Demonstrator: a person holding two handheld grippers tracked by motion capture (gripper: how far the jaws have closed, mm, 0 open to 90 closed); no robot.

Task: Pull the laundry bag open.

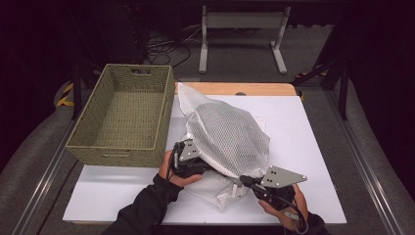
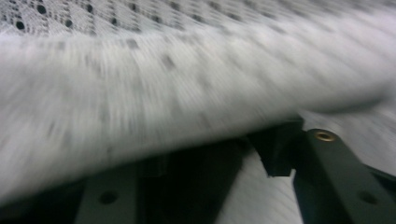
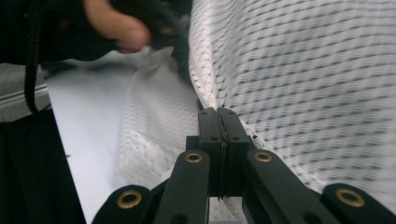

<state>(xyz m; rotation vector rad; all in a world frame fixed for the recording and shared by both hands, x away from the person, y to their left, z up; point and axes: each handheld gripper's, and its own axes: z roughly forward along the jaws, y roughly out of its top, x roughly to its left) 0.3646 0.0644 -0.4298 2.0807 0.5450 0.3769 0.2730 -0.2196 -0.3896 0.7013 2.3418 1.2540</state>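
Note:
A white mesh bag (image 1: 230, 134), bulging and part lifted, lies on the white table top (image 1: 318, 147). My left gripper (image 1: 195, 162) is at the bag's near left side. In the left gripper view its jaws (image 2: 224, 154) stand apart, and the blurred mesh (image 2: 187, 84) hangs across just above them without being pinched. My right gripper (image 1: 245, 182) is at the bag's near right corner. Its jaws (image 3: 218, 112) are shut on an edge of the mesh (image 3: 303, 70), which rises taut from the tips. The person's left hand (image 3: 116, 28) shows beyond it.
An olive woven basket (image 1: 122, 112), with nothing in it, stands at the table's left, its near corner close to my left gripper. A wooden strip (image 1: 235, 89) runs along the far edge. A grey metal stand (image 1: 240, 29) and cables lie on the floor behind.

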